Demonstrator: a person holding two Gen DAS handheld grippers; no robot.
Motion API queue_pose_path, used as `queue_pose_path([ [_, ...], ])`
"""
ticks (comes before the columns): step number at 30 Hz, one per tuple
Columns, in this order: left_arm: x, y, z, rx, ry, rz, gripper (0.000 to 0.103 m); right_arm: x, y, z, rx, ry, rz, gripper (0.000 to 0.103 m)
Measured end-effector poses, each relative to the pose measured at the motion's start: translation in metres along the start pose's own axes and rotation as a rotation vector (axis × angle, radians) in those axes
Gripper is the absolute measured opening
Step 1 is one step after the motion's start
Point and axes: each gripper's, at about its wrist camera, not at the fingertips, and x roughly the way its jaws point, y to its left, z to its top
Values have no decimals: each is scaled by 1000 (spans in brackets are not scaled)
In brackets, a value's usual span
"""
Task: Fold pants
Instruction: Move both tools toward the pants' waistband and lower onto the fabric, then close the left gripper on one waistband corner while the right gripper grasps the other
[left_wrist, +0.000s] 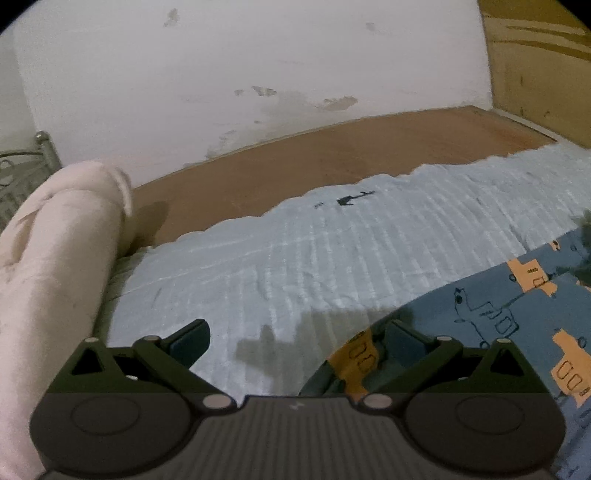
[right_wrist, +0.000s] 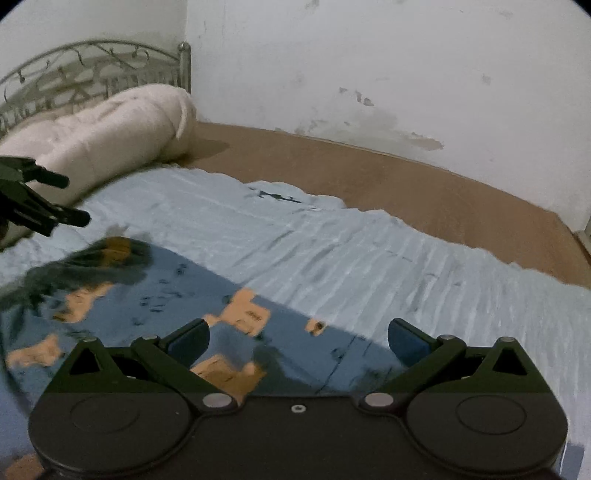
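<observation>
The pants (left_wrist: 517, 314) are blue with orange and outlined vehicle prints. They lie on a light blue ribbed sheet (left_wrist: 295, 258) on the bed. In the left wrist view they fill the lower right, and my left gripper (left_wrist: 297, 341) is open over their left edge, its right finger by a curled fabric edge. In the right wrist view the pants (right_wrist: 177, 295) spread across the lower left. My right gripper (right_wrist: 298, 341) is open just above them. The left gripper (right_wrist: 74, 201) also shows open at the far left of the right wrist view.
A rolled pale pink blanket (left_wrist: 55, 258) lies at the left of the bed, also in the right wrist view (right_wrist: 110, 125). Bare brown mattress (left_wrist: 332, 155) runs along the white wall. A metal headboard (right_wrist: 92, 70) stands behind the blanket. A wooden panel (left_wrist: 535, 66) is at right.
</observation>
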Motion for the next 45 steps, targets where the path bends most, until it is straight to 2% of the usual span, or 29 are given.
queue_pose_path([
  [4, 21, -5, 2, 48, 22, -15, 103, 26, -14, 4, -12, 31, -1, 102],
  [12, 40, -5, -6, 60, 63, -72, 101, 60, -19, 0, -82, 108, 0, 86],
  [17, 50, 0, -9, 46, 107, -120, 86, 71, -18, -2, -113, 139, 26, 81],
  [19, 53, 1, -12, 39, 119, -149, 75, 76, -17, -3, -126, 157, 31, 78],
  [20, 53, 0, -12, 36, 123, -162, 72, 78, -17, -3, -126, 166, 36, 73],
  [22, 56, 0, -14, 31, 134, -190, 50, 81, -15, -3, -129, 176, 48, 63],
  [24, 56, -1, -14, 27, 141, -219, 36, 81, -13, -4, -134, 172, 61, 48],
  [25, 56, -2, -15, 26, 141, -234, 30, 81, -11, -4, -138, 171, 69, 36],
  [26, 55, -4, -15, 29, 140, -245, 27, 80, -9, -4, -147, 169, 73, 27],
  [28, 54, -8, -15, 39, 127, -256, 25, 78, -3, -3, -176, 165, 85, 20],
  [30, 53, -13, -15, 54, 112, -251, 25, 79, 2, -2, -202, 163, 82, 20],
  [32, 56, -17, -13, 61, 119, -250, 27, 81, 6, -2, -212, 158, 80, 26],
  [35, 59, -20, -11, 58, 121, -251, 28, 86, 9, -1, -200, 160, 94, 28],
  [36, 60, -21, -11, 57, 124, -253, 20, 87, 10, -1, -201, 163, 101, 26],
  [37, 60, -21, -11, 52, 120, -251, 4, 88, 12, -2, -205, 169, 112, 15],
  [38, 60, -21, -11, 43, 118, -247, 4, 89, 14, -2, -210, 177, 120, 7],
  [40, 57, -19, -11, 11, 111, -243, 2, 88, 18, -2, -220, 179, 126, 1],
  [42, 53, -17, -10, -11, 94, -237, 2, 83, 19, 0, -235, 154, 112, 1],
  [45, 44, -14, -5, -25, 43, -212, 2, 70, 19, 8, -231, 70, 62, 0],
])
